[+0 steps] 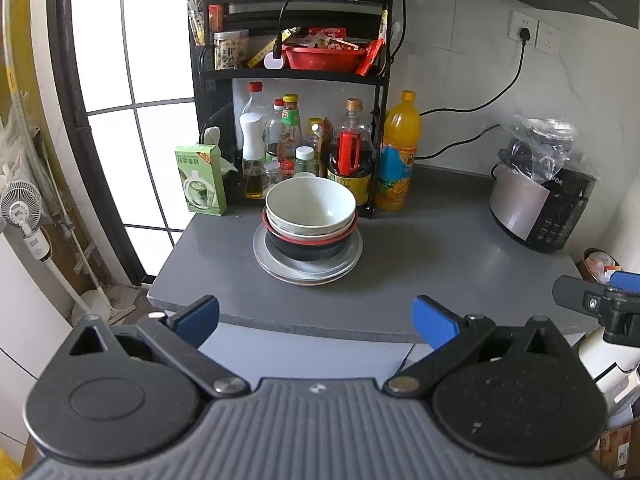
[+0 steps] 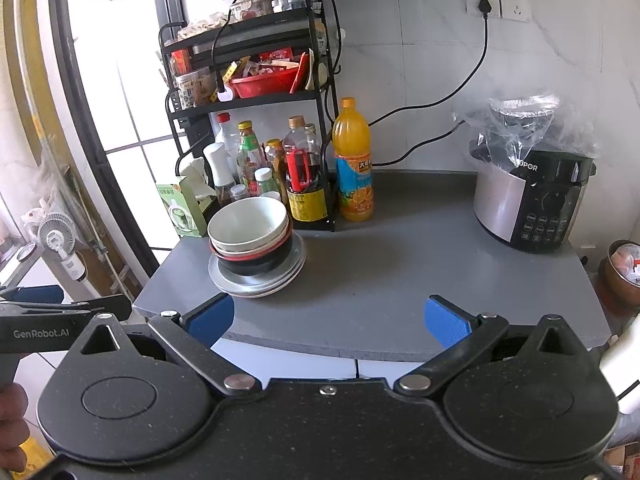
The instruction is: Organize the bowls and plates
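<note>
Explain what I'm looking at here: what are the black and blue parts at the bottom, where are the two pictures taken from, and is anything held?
No robot: a person carries two hand-held grippers, each with a fisheye camera looking along its blue-padded fingers. One picture is from the left gripper, the other from the right gripper. Both are open, hold nothing, and hang short of the grey counter. On it, bowls topped by a white bowl sit stacked on plates, in front of a black rack of condiment bottles, an orange drink bottle beside it and a bag-covered cooker to the right.
</note>
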